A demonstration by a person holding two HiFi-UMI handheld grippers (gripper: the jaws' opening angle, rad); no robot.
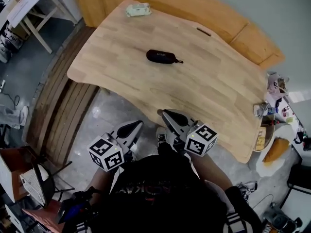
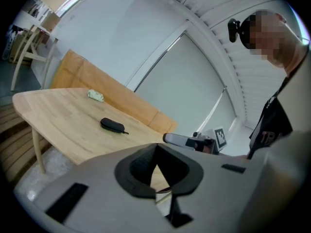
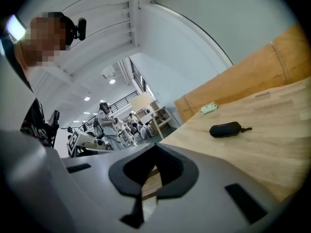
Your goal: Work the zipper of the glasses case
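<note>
Head view: my left gripper (image 1: 133, 126) and right gripper (image 1: 167, 114) hang side by side just short of the near edge of the wooden table (image 1: 209, 86), each with its jaws pressed together on nothing, while the black glasses case (image 1: 162, 56) lies well ahead of both, alone toward the middle of the tabletop, its zipper pull (image 1: 179, 61) trailing from the end on my right gripper's side. The case looks zipped up, and the work on it has not begun. The plainest risk, as I judge it, is arriving with the jaws as they are: closed tips would only nudge the case farther away across the smooth wood, so both must part before they get there. The case sits loose (nothing pins it), so a tug on the pull by my right gripper alone would likely drag the whole thing along instead of running the zipper; my left gripper needs to hold the body first. The pull is small and thin from here, and a bite taken a little off could close on the shell or the cord and slip. A pale packet (image 1: 138, 9) farther ahead of the grippers, near the far edge, lies well apart from the case and should not interfere.
</note>
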